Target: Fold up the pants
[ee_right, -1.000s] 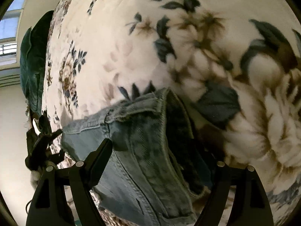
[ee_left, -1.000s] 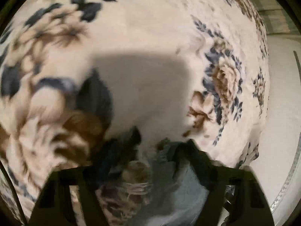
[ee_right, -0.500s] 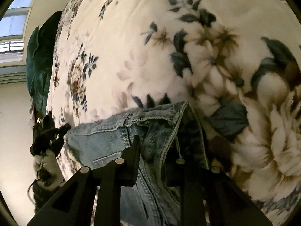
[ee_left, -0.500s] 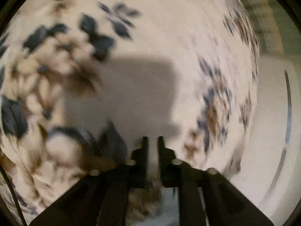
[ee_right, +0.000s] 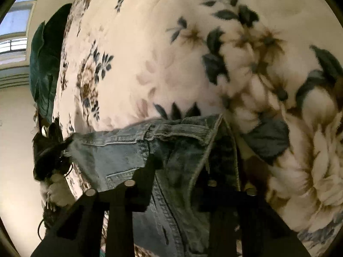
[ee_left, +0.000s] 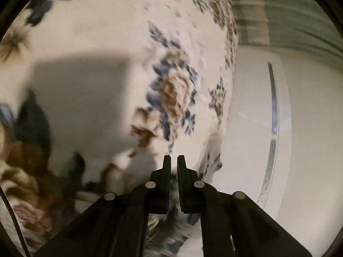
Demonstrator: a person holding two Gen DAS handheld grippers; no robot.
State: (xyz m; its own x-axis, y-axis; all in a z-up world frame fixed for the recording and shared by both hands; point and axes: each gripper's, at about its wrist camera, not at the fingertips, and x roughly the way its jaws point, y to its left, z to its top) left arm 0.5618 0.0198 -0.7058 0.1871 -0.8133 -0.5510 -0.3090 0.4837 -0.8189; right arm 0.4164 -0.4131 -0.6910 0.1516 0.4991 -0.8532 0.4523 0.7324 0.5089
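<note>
Early days on this fold, by the look of it. The pants (ee_right: 128, 150), faded blue denim, lie on a floral blanket (ee_right: 150, 53) over the bed, with the waistband stretched across the right wrist view from about 9 o'clock to the middle. The right hand-held gripper (ee_right: 178, 169) is clamped on the waistband near one end. The left hand-held gripper (ee_left: 174, 160) has its fingers nearly together; some frayed fabric shows below them at 6 o'clock, and the right view has it pinching the other end at 9 o'clock. No crease is visible yet, so basically every fold is left.
</note>
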